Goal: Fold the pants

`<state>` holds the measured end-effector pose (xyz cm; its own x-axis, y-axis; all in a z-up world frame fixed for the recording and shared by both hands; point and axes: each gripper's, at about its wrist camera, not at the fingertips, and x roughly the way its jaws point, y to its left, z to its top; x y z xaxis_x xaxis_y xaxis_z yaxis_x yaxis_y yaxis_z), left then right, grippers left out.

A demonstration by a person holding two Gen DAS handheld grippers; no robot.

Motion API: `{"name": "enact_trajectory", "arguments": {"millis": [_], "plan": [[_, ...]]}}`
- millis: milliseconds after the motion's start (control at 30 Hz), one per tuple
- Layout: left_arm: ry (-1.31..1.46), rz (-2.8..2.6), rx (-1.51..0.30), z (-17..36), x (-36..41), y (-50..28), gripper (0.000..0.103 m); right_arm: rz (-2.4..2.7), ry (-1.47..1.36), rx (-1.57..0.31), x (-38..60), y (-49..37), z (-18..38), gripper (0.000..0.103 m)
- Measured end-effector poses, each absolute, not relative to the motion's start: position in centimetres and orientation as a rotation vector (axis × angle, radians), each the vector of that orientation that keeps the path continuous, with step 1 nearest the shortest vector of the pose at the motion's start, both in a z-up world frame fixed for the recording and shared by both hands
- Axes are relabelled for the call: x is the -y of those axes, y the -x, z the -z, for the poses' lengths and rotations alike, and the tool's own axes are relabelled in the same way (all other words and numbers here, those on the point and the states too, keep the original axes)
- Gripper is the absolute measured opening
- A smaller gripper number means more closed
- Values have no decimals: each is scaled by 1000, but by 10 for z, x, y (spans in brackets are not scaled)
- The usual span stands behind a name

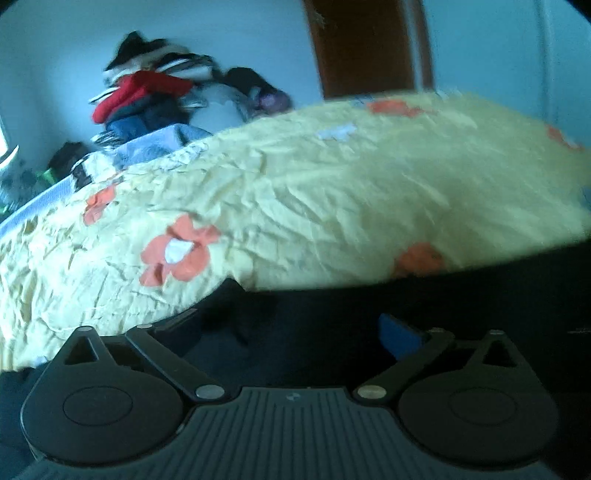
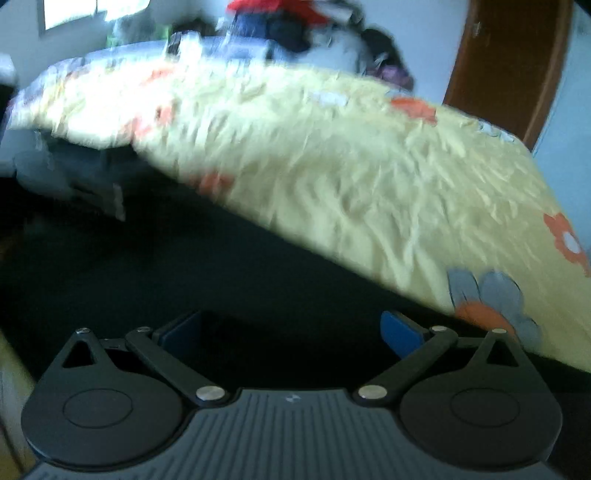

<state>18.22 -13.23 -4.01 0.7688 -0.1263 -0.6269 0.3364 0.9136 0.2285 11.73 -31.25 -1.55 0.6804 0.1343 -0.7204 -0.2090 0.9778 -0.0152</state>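
Note:
Dark navy pants [image 1: 424,306] lie on a yellow flowered bedspread [image 1: 314,192], filling the lower part of both views. My left gripper [image 1: 291,332] is open, its blue pads [image 1: 399,334] spread wide just above the dark cloth, holding nothing. In the right wrist view the pants [image 2: 166,266] stretch across the lower left. My right gripper [image 2: 291,332] is open too, its blue pads [image 2: 399,330] wide apart over the cloth. The right view is blurred by motion.
A pile of clothes, red on top [image 1: 147,92], sits at the far side of the bed against the wall. A brown door [image 1: 365,44] stands behind the bed; it also shows in the right wrist view [image 2: 506,66]. A bright window [image 2: 92,11] is at the upper left.

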Motion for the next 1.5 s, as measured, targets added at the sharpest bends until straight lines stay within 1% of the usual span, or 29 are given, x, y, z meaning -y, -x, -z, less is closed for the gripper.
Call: {"name": "enact_trajectory", "arguments": {"millis": [33,67,100,133,200,333,400,467,567,633,800,867,933,967,1000,1067,1100,1200,1333,1500], "plan": [[-329,252,-659,38,132,-186,101,-168,62,-782,318,-126,17,103],[-315,245,-668,33,130,-186,95,-124,33,-773,323,-132,16,103],[-302,245,-658,28,126,-182,91,-81,3,-768,327,-134,14,103],[-292,249,-634,23,121,-175,94,-53,-24,-755,331,-131,10,103],[-285,256,-578,14,106,-153,94,-41,-92,-693,347,-107,1,103],[-238,243,-564,11,74,-113,96,34,-393,-574,415,-25,-7,103],[-217,235,-579,14,62,-97,96,132,-600,-505,460,28,-2,103],[-216,233,-601,18,53,-83,96,212,-758,-478,494,69,9,103],[-229,217,-613,21,45,-68,96,225,-931,-466,527,100,31,103],[-226,217,-616,20,42,-64,96,186,-965,-441,532,101,36,103],[-190,213,-613,11,36,-58,96,202,-895,-397,536,74,40,103],[-189,213,-615,10,36,-57,96,231,-865,-353,539,66,40,102],[-191,219,-614,9,37,-55,96,270,-845,-326,541,60,42,90],[-196,218,-617,11,39,-54,96,289,-847,-324,543,60,43,69],[-199,218,-621,12,40,-55,96,301,-863,-328,545,59,46,41],[-201,212,-632,15,41,-56,96,312,-926,-342,552,58,55,18],[-200,207,-638,16,41,-57,96,310,-950,-339,554,60,59,14],[-183,188,-644,18,37,-58,96,317,-972,-307,551,64,57,9],[-158,144,-632,15,30,-60,96,262,-937,-219,527,56,31,9],[-131,78,-605,11,15,-60,96,17,-662,-246,439,10,-27,9]]}}
